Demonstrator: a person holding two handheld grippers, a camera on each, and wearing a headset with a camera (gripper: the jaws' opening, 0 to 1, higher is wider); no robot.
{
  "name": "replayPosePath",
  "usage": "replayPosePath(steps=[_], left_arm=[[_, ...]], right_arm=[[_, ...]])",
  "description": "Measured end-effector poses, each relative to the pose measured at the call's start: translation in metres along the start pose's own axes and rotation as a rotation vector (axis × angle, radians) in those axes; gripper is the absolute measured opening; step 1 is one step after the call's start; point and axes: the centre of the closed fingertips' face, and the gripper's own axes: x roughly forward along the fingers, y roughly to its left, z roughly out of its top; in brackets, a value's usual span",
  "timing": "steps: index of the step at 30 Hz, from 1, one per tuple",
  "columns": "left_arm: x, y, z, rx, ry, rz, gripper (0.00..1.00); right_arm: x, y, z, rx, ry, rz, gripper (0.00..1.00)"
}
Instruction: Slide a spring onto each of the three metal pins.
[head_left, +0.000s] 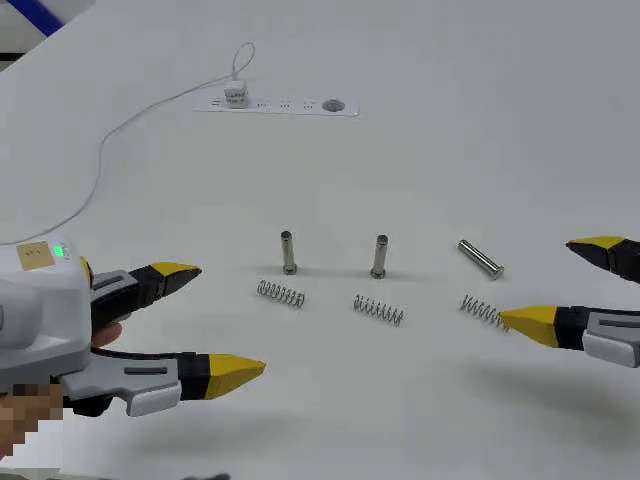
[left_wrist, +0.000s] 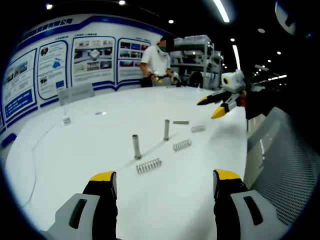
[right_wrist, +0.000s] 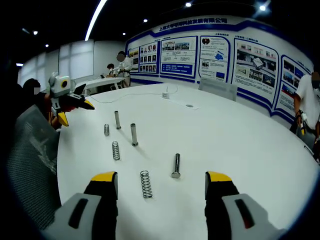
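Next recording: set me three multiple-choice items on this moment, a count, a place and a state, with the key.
1. How many metal pins stand upright? A. One. B. Two. C. Three.
2. Where are the springs? A. On the pins. B. In the grippers. C. Loose on the table, one before each pin.
3. How is the right gripper? A. Open, holding nothing. B. Shut on a spring. C. Shut on a pin.
Key: 1 B, two stand while the right pin lies on its side; 2 C, each lies flat nearer the person than its pin; 3 A, its yellow tips are wide apart, gripping nothing.
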Motion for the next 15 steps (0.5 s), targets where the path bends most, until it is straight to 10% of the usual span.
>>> replayPosePath(steps=[15], left_arm=[[0.0,0.0,0.001,0.004,0.005,-0.001,0.8]], right_arm=[[0.029,-0.022,0.016,-0.003,0.07,-0.01,0.6]])
